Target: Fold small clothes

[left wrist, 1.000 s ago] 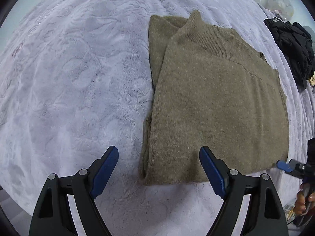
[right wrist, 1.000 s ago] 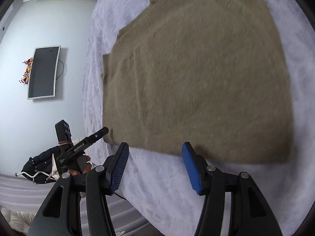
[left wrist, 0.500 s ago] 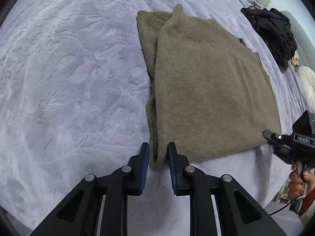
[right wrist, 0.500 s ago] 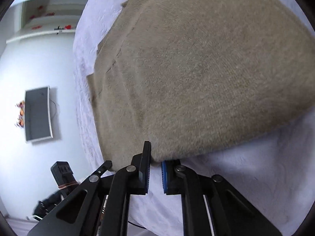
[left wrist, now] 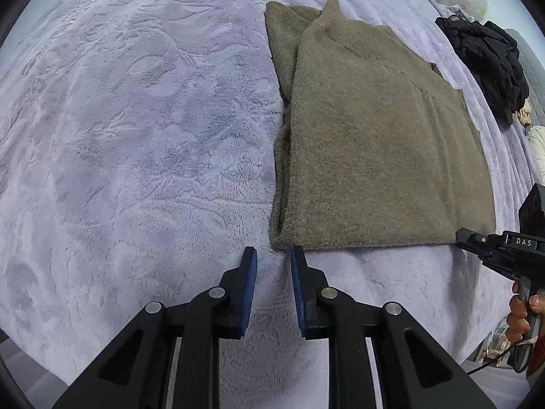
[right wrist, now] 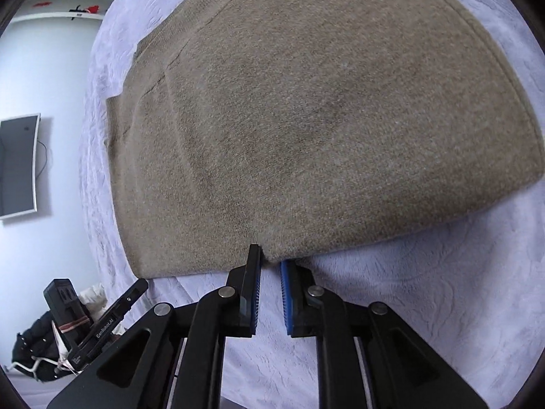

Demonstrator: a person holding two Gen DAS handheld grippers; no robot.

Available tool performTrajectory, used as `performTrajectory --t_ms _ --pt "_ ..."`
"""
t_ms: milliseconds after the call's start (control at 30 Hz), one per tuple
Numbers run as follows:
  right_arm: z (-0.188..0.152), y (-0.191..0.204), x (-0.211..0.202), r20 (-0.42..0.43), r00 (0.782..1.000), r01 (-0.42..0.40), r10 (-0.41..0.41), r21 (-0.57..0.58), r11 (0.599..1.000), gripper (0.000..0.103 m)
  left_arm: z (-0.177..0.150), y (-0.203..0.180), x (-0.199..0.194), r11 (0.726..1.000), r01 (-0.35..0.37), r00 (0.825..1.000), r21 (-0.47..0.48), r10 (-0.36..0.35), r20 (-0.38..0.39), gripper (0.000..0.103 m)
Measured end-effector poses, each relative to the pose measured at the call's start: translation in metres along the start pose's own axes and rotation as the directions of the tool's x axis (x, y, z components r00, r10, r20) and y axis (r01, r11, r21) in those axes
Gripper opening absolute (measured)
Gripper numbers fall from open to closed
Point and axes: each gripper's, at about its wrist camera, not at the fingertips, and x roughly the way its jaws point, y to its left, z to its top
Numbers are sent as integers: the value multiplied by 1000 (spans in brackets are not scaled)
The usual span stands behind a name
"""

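An olive-brown knitted sweater (left wrist: 374, 143) lies folded flat on a lavender plush blanket (left wrist: 136, 136), collar away from me and hem toward me. My left gripper (left wrist: 273, 255) points steeply down at the hem's near left corner. Its blue pads are nearly together, with the corner's tip caught between the fingertips. In the right wrist view the sweater (right wrist: 323, 119) fills the frame. My right gripper (right wrist: 270, 259) sits at the hem toward its right corner. The hem puckers down between its fingertips, and its jaws are opening slightly.
A black garment (left wrist: 487, 64) is heaped on the blanket beyond the sweater's right side, with cream cloth (left wrist: 538, 136) beside it. The bed edge runs just below both grippers. A wall screen (right wrist: 17, 167) and a dark jacket (right wrist: 30, 347) lie off the bed. A hand (left wrist: 521, 310) holds the right gripper.
Both grippers went from wide open to nearly closed. The left came up to the hem's left corner, and the right dropped closer onto the hem near its right corner.
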Motion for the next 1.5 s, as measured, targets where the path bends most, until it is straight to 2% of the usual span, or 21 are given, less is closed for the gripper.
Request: performTrajectory --t_ms 67,100,133,200,600,633,700,733,767,833,900,933,1000,1067,1200,1500 --pt "2 2 -1 0 1000 7 -7 -4 1000 14 -2 1 -2 1000 -10 1000 -12 10 5 22" --pt "2 2 -2 1 1000 8 -8 -5 1000 14 -3 1 -2 1000 -15 1000 -15 15 4 26" --pt "1 -1 -5 1 1000 9 -9 -7 1000 14 -3 0 -3 1000 -26 1000 -15 26 4 57" --pt "2 1 -7 2 1000 15 -15 -13 1000 14 -7 2 -9 998 -67 998 -5 67 15 95" --pt "-9 22 -11 18 999 48 -47 -79 996 14 -11 -28 -15 988 -151 989 45 151 3 97" --pt "-10 24 -11 20 998 57 -55 -89 994 18 -11 -31 -15 987 -157 988 45 157 1 97" --pt "-12 30 -14 28 997 75 -72 -115 991 38 -11 -38 -16 983 -177 984 51 177 3 97" --pt "-12 33 -14 33 996 85 -81 -128 988 56 -11 -41 -16 980 -189 982 57 189 5 97" --pt "-14 37 -16 41 995 95 -90 -145 985 63 -11 -44 -16 978 -198 980 62 198 7 97" --pt "-15 42 -17 52 993 110 -102 -171 979 64 -11 -50 -16 977 -203 979 70 203 7 97" --pt "-17 46 -18 75 988 146 -134 -205 968 74 -11 -56 -15 977 -201 980 75 201 5 97" --pt "-19 49 -19 100 982 180 -161 -229 957 84 -13 -59 -16 977 -202 979 74 202 4 97" --pt "-24 58 -20 191 943 321 -273 -303 897 85 -13 -65 -14 975 -207 978 77 208 -3 97" --pt "-29 64 -16 226 914 400 -338 -359 843 85 -14 -72 -12 974 -211 977 81 212 -7 97" --pt "-31 59 -13 184 928 371 -324 -361 856 85 -17 -81 -9 974 -209 977 91 211 -14 97" --pt "-41 51 -13 166 923 385 -348 -360 850 85 -12 -95 13 983 -169 984 70 172 -44 97"
